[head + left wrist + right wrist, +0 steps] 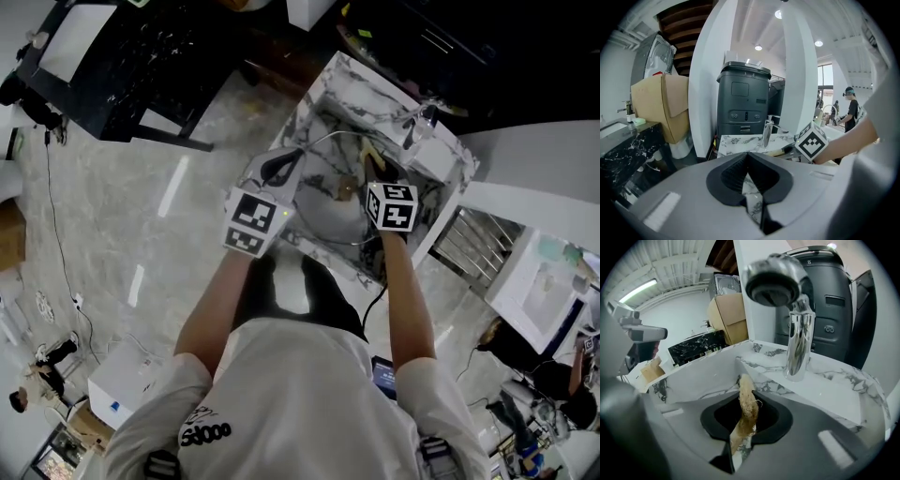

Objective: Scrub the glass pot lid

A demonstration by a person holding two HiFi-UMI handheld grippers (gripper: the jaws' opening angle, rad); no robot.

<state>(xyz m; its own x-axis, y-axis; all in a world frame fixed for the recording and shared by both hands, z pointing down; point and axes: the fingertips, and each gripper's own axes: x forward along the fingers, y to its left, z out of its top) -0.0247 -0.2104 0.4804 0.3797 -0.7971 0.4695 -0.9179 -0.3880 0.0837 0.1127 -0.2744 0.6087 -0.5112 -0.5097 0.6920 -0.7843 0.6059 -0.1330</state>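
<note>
The glass pot lid (326, 219) shows as a round greyish disc in the marble sink (323, 94), under both grippers. My left gripper (284, 167) hangs over the lid's left edge. In the left gripper view its jaws (749, 158) are shut tip to tip, with nothing seen between them. My right gripper (374, 172) is over the basin's right side, shut on a tan fibrous scrubber (746, 401) that sticks up past the jaws. The lid itself does not show in either gripper view.
A chrome faucet (794, 315) rises just ahead of the right gripper on the sink's back ledge (825, 385). A dark bin (743, 101) and a cardboard box (661, 105) stand beyond the sink. A dish rack (473, 239) is to the right.
</note>
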